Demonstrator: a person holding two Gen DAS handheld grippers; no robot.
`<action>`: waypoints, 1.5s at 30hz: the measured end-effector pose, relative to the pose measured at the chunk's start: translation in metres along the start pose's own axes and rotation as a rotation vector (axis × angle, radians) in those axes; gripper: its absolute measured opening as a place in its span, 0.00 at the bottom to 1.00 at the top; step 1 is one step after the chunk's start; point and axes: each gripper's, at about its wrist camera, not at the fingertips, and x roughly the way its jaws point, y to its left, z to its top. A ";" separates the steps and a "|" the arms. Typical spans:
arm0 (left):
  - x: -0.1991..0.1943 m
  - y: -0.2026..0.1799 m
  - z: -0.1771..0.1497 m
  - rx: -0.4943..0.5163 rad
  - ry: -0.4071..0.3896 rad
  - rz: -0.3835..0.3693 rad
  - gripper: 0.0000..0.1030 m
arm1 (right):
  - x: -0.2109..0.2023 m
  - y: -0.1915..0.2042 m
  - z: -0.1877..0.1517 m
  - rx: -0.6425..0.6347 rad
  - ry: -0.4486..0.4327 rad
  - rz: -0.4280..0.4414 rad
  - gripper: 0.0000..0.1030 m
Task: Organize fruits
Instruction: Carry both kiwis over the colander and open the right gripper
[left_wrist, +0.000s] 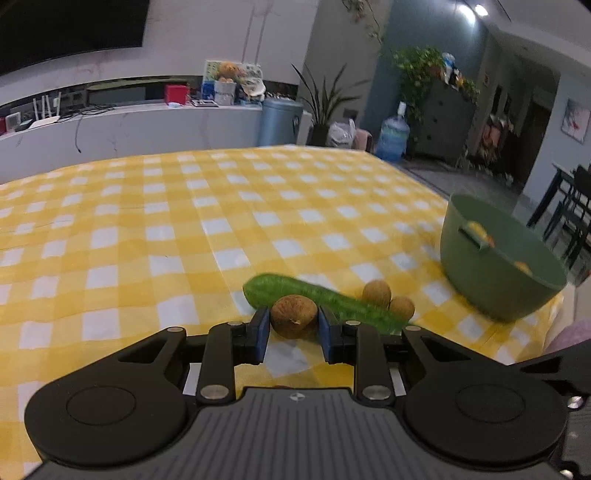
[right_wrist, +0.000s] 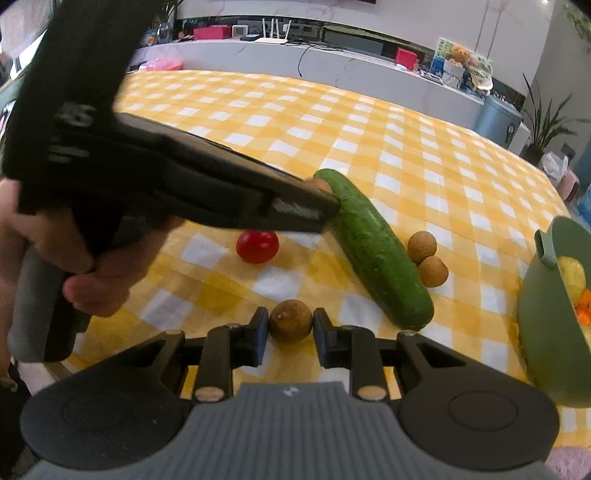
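My left gripper (left_wrist: 293, 326) is shut on a brown longan (left_wrist: 294, 315), held in front of the cucumber (left_wrist: 325, 301). In the right wrist view the left gripper (right_wrist: 325, 199) reaches in from the left to the cucumber's (right_wrist: 373, 247) far end. My right gripper (right_wrist: 290, 326) is shut on another longan (right_wrist: 290, 320) just above the checked cloth. Two more longans (right_wrist: 422, 246) (right_wrist: 433, 271) lie right of the cucumber; they also show in the left wrist view (left_wrist: 376, 293) (left_wrist: 402, 307). A red tomato (right_wrist: 257, 246) lies left of it. The green bowl (right_wrist: 543, 332) (left_wrist: 491, 273) holds yellow and orange fruit.
The yellow checked tablecloth (left_wrist: 166, 221) covers the table; its right edge runs just beyond the bowl. A white counter with clutter (left_wrist: 147, 122) stands behind the table. A hand (right_wrist: 74, 258) holds the left gripper's handle at the left.
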 end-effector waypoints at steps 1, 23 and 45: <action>-0.003 0.000 0.001 -0.010 -0.004 0.002 0.29 | -0.001 -0.002 0.000 0.016 -0.006 0.005 0.22; -0.047 -0.040 0.027 -0.320 -0.104 -0.153 0.29 | -0.077 -0.077 -0.006 0.413 -0.461 -0.059 0.22; 0.037 -0.125 0.045 -0.359 -0.003 -0.360 0.30 | -0.101 -0.222 -0.080 1.277 -0.603 -0.155 0.24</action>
